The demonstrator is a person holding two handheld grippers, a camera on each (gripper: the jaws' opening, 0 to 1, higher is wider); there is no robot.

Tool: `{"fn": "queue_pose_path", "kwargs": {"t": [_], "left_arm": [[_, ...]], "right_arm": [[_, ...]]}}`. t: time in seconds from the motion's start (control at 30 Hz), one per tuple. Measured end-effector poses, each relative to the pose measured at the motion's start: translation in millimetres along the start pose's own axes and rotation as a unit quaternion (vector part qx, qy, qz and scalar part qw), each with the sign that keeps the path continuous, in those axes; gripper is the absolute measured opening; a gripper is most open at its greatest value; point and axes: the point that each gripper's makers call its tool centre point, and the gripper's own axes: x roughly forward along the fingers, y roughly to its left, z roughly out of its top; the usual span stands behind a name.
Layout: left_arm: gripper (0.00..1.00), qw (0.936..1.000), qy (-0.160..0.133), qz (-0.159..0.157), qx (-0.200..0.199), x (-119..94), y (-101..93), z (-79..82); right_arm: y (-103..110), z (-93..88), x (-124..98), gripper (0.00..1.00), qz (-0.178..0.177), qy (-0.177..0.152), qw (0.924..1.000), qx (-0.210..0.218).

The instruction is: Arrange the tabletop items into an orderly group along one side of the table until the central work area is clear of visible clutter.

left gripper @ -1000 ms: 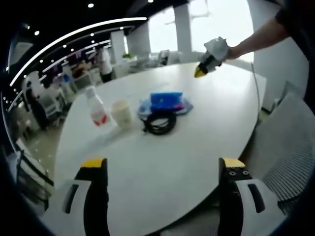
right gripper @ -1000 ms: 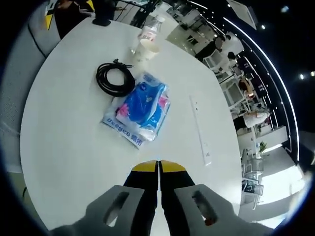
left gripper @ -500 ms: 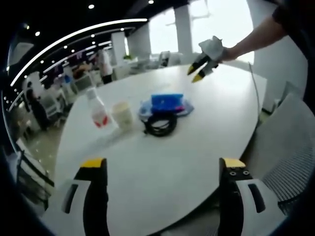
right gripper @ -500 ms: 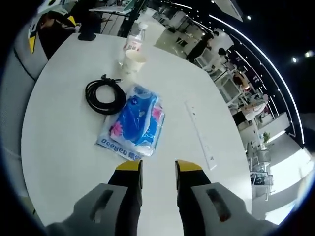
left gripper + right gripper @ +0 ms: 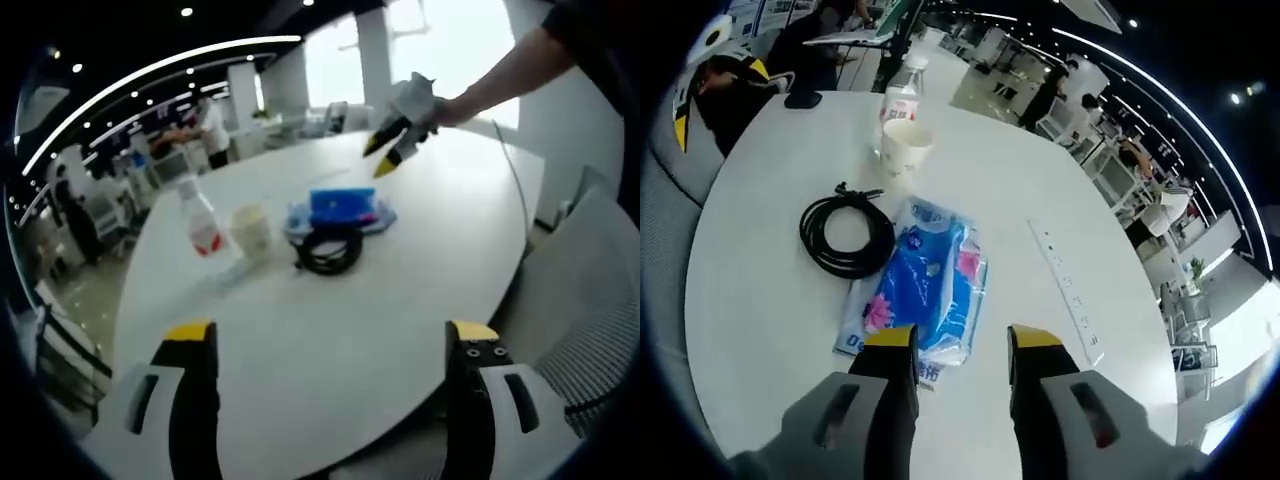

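Right gripper view is showing the blue plastic tissue pack (image 5: 925,290) lying on the round white table (image 5: 760,300) just ahead of the right gripper (image 5: 962,340), whose parted, empty jaws are hovering over its near end. Closing squarely across the pack's narrow width looks safest. The left gripper (image 5: 332,334) is waiting wide open, holding nothing

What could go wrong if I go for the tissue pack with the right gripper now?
The coiled black cable lies against the blue tissue pack, so dragging the pack may pull the cable along. The soft wrapper could crumple or slip between the open right gripper jaws. The paper cup and bottle stand close together just beyond; a sweep that way might tip them.
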Motion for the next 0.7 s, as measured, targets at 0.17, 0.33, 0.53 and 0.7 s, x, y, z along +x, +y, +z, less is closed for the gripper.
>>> {"fn": "queue_pose_path", "kwargs": {"t": [0.17,0.33,0.53,0.7], "left_arm": [[0.90,1.0000,0.003,0.003,-0.002,0.0,1.0,-0.9],[0.90,1.0000,0.009,0.005,0.001,0.9,1.0,-3.0],[0.90,0.9999,0.010,0.007,0.001,1.4,1.9,-3.6],[0.90,0.9999,0.008,0.007,0.000,1.4,2.3,-3.1]], "right_arm": [[3.0,3.8,13.1,0.35,0.008,-0.002,1.0000,0.001],[2.6,5.6,26.7,0.35,0.012,-0.005,0.9999,0.010],[4.5,5.4,41.5,0.34,0.018,-0.003,0.9995,0.024],[4.4,7.7,51.8,0.33,0.018,-0.002,0.9987,0.047]]}}
